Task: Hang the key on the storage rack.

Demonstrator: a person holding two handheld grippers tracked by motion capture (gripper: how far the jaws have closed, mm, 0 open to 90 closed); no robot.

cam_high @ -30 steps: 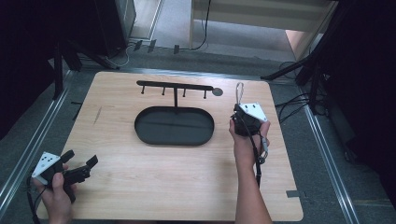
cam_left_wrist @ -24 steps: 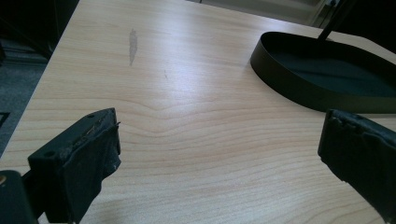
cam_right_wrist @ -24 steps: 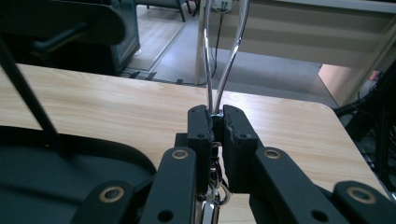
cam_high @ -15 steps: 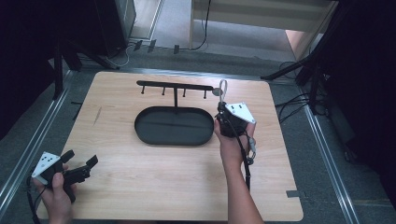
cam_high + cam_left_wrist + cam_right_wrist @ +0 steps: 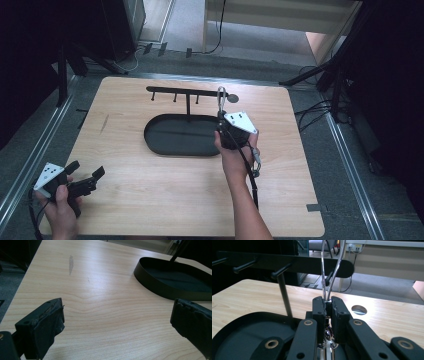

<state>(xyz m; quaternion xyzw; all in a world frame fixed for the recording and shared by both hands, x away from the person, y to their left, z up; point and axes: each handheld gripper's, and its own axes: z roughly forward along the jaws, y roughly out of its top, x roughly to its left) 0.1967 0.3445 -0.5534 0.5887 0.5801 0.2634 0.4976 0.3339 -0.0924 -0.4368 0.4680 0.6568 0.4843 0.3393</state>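
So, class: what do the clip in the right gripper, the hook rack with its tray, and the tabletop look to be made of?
Clip: polished metal, probably steel, with a bright mirror-like shine.
Hook rack and tray: likely metal, painted matt black, thin with crisp edges.
Tabletop: pale wood grain, smooth with a soft sheen; possibly laminate.

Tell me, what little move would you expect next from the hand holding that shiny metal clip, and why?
Probably a small nudge forward and slightly up, to slip the clip over the end peg of the black rack. The right tool is clamped on the clip's lower end, and its loop stands upright just in front of that peg, not yet hooked. The left tool rests open, away from the work.
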